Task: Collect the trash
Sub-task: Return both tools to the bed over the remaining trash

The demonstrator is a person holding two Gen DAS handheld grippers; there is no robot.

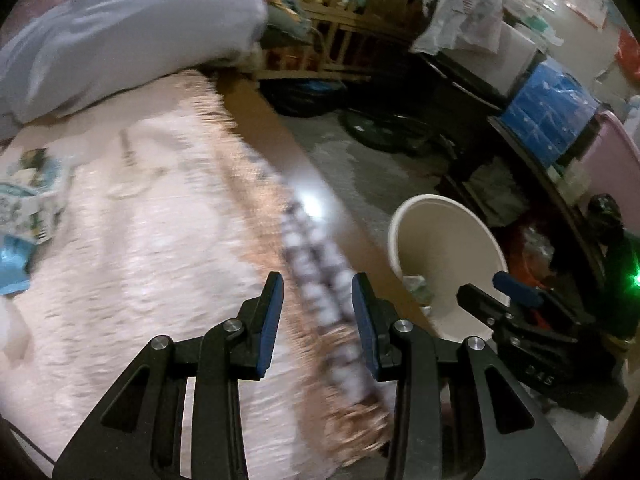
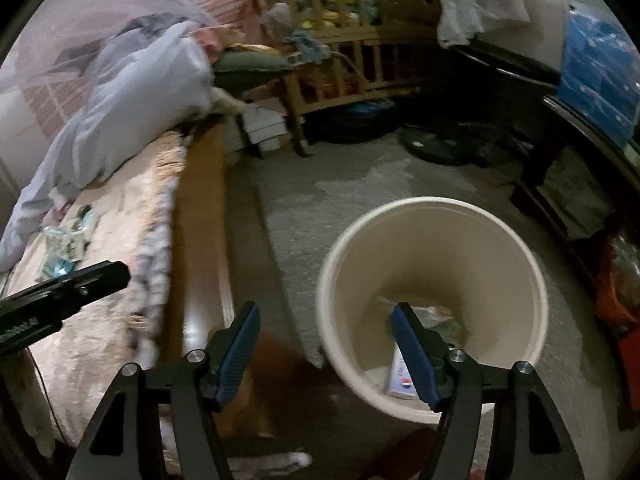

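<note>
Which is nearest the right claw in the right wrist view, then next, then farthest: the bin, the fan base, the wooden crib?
From the right claw:
1. Bin, just ahead on the floor, right finger over its mouth.
2. Fan base, dark, farther back on the floor, right of centre.
3. Wooden crib, at the far side of the room.

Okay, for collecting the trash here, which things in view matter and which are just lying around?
Part of the job:
- cream bin on the floor, some litter already inside
- printed wrappers on the bed cover
- blue wrapper beside them
- left gripper and right gripper, both open and empty

Just lying about:
- grey pillow
- wooden crib
- blue box
</note>
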